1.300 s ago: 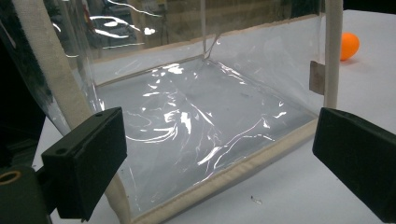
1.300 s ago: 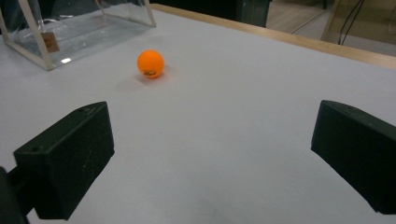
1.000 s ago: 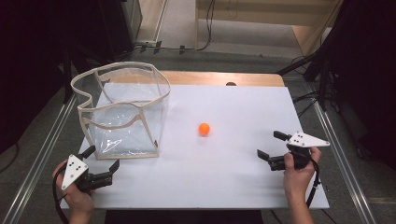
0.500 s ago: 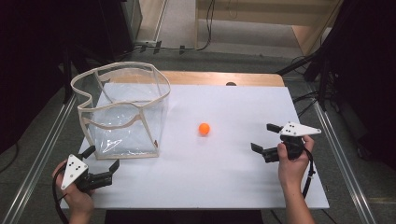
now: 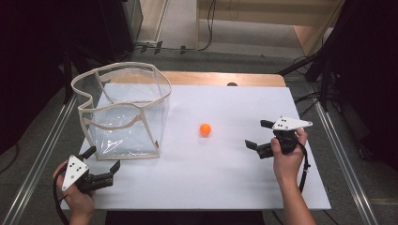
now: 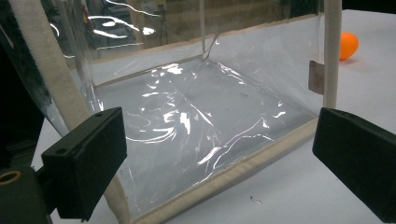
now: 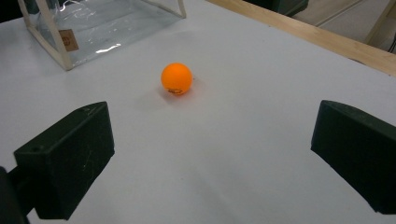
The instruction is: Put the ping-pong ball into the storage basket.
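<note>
An orange ball (image 5: 205, 129) (image 7: 176, 78) lies on the white table top (image 5: 225, 178), right of a clear plastic bag (image 5: 123, 112) with cream trim that stands upright and open. My right gripper (image 5: 257, 136) is open at the table's right side, jaws pointing left at the ball with a gap of table between them. Near the front left corner my left gripper (image 5: 102, 158) is open too, just in front of the bag's lower corner. In the left gripper view the bag (image 6: 196, 116) fills the space ahead and the ball (image 6: 348, 45) peeks out at the far right.
The table's wooden back edge (image 5: 220, 78) runs behind the white sheet. Metal rails (image 5: 42, 145) flank the table on both sides. Cables (image 5: 178, 47) lie on the floor beyond it.
My right gripper has moved left and forward toward the ball, staying open. The left gripper, the bag and the ball have not moved.
</note>
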### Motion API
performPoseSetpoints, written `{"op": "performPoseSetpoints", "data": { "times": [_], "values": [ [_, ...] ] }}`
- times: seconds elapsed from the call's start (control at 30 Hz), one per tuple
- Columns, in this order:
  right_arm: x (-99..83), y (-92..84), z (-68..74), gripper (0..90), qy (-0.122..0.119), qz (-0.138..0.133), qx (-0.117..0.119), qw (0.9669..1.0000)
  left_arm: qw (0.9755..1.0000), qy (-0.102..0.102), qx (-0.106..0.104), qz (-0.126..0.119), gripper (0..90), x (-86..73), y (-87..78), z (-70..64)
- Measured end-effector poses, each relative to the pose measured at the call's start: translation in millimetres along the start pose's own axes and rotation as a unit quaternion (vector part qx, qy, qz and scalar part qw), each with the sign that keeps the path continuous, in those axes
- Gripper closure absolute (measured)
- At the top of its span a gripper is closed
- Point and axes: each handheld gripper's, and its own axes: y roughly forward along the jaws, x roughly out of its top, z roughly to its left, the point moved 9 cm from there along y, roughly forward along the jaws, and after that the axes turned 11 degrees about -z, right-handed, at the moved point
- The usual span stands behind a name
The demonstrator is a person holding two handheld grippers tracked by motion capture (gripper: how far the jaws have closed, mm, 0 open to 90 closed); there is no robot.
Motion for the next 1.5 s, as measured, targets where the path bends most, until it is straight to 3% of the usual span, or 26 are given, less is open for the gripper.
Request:
{"op": "performPoseSetpoints", "data": {
  "times": [0.4, 0.53, 1.4, 1.5],
  "values": [
    [11.0, 25.4, 6.8, 0.0, -0.013, 0.017, 0.022, 0.9995, 1.0000, -0.001, 0.000, -0.001, 3.6, 0.1, 0.0, 0.0],
    [11.2, 36.7, 9.9, 0.0, -0.033, 0.037, 0.018, 0.9986, 1.0000, -0.001, -0.001, -0.002, 3.6, 0.2, 0.1, -0.2],
    [28.2, 82.5, 23.6, 0.0, -0.053, 0.078, 0.048, 0.9944, 1.0000, -0.002, -0.001, -0.001, 3.6, 0.3, -0.2, 0.1],
    [30.9, 85.9, 21.8, 10.3, -0.059, 0.079, 0.041, 0.9942, 1.0000, -0.002, -0.002, -0.002, 3.6, 0.3, -0.2, 0.1]
  ]
}}
